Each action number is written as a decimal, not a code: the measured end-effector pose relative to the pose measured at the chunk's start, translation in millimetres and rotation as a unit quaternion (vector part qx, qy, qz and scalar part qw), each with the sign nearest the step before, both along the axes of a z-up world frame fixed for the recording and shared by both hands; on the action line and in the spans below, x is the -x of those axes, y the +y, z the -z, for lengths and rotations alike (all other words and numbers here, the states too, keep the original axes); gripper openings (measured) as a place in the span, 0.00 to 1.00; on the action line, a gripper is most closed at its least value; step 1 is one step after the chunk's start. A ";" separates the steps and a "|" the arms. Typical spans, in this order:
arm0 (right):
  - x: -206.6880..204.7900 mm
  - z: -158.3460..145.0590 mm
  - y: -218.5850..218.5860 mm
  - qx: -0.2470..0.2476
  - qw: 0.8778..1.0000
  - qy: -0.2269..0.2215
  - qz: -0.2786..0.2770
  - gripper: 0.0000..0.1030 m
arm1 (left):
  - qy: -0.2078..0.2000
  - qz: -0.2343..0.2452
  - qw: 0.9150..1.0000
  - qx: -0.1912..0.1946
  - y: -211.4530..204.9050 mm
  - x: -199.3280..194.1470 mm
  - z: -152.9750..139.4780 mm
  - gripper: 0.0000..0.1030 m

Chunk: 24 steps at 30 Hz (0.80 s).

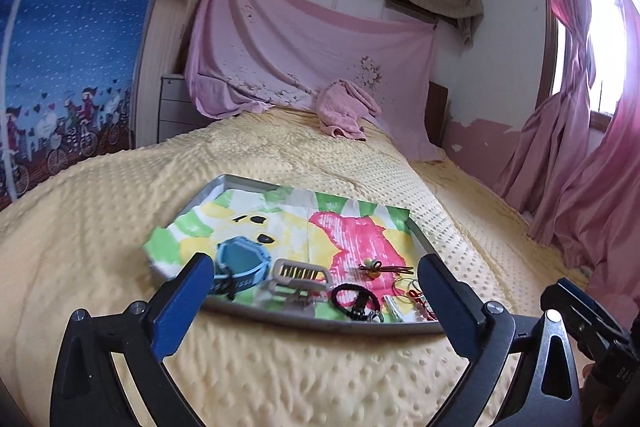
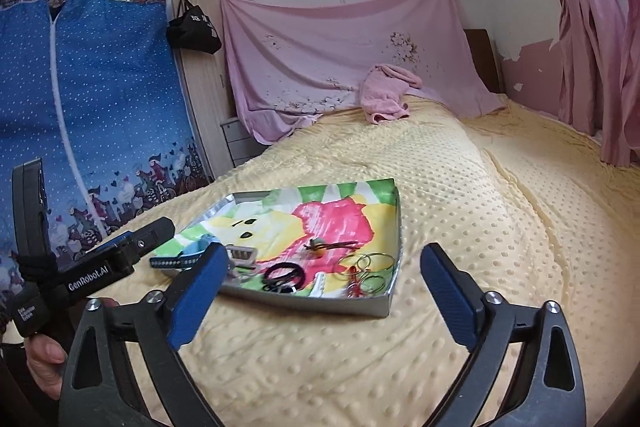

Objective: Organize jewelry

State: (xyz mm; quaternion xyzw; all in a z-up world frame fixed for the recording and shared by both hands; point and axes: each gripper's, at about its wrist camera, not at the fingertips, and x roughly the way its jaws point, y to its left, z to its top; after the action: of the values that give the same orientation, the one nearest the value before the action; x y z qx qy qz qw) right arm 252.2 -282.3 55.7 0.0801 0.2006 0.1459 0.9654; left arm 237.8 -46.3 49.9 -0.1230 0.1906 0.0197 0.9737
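A grey metal tray (image 1: 320,321) (image 2: 320,301) lined with a bright cartoon cloth lies on the yellow dotted bedspread. In it are a blue watch (image 1: 242,261) (image 2: 180,259), a beige hair clip (image 1: 301,273) (image 2: 240,254), a black hair tie with a clasp (image 1: 354,299) (image 2: 285,277), a small duck hairpin (image 1: 374,267) (image 2: 320,246), thin metal rings (image 2: 366,269) (image 1: 406,285) and red bits. My left gripper (image 1: 316,291) hovers open just short of the tray's near rim, empty. My right gripper (image 2: 324,287) hangs open before the tray's near right corner, empty.
The yellow bedspread (image 1: 320,379) (image 2: 480,227) stretches all round the tray. A pink towel (image 1: 346,109) (image 2: 386,93) lies at the bed's far end under a pink sheet. Blue fabric wardrobe (image 2: 100,99) at left, pink curtains (image 1: 580,147) at right. A person's hand (image 2: 44,359) holds the left gripper.
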 end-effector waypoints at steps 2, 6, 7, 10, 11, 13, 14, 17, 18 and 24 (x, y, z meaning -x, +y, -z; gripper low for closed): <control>11.5 -2.9 2.0 -0.005 1.000 -0.003 0.000 0.97 | -0.004 -0.004 1.000 0.003 4.3 10.9 -1.6 1.00; 31.2 -7.8 3.3 -0.011 1.000 -0.009 0.002 0.97 | -0.011 -0.008 1.000 -0.006 11.1 34.6 -4.4 1.00; 35.6 -8.5 3.3 -0.012 1.000 -0.010 0.003 0.97 | -0.012 -0.009 1.000 -0.007 12.3 39.5 -4.4 1.00; 52.4 -10.0 3.4 -0.019 1.000 -0.013 0.006 0.97 | -0.013 -0.012 1.000 -0.011 15.6 56.2 -4.5 1.00; 59.7 -10.3 3.6 -0.022 1.000 -0.014 0.006 0.97 | -0.013 -0.012 1.000 -0.012 16.9 61.5 -4.6 1.00; 72.2 -10.2 4.0 -0.025 1.000 -0.016 0.006 0.97 | -0.016 -0.012 1.000 -0.015 18.8 73.2 -5.2 1.00; 77.7 -10.2 4.0 -0.026 1.000 -0.017 0.005 0.97 | -0.017 -0.012 1.000 -0.017 19.8 79.6 -5.2 1.00; 94.4 -11.0 6.4 -0.027 0.999 -0.018 0.005 0.97 | -0.019 -0.012 1.000 -0.022 21.4 93.6 -5.3 1.00; 99.5 -10.9 6.8 -0.028 0.999 -0.018 0.005 0.97 | -0.018 -0.012 0.999 -0.025 22.5 100.0 -4.7 1.00; 131.4 -8.1 19.0 -0.021 1.000 -0.020 0.004 0.97 | -0.015 -0.012 0.999 -0.043 27.9 128.2 1.7 1.00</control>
State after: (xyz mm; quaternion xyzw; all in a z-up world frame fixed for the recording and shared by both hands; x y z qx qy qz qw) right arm 120.8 -263.3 63.8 0.0987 0.1780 0.1479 0.9678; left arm 109.6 -18.4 48.2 -0.0839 0.1739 0.0380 0.9805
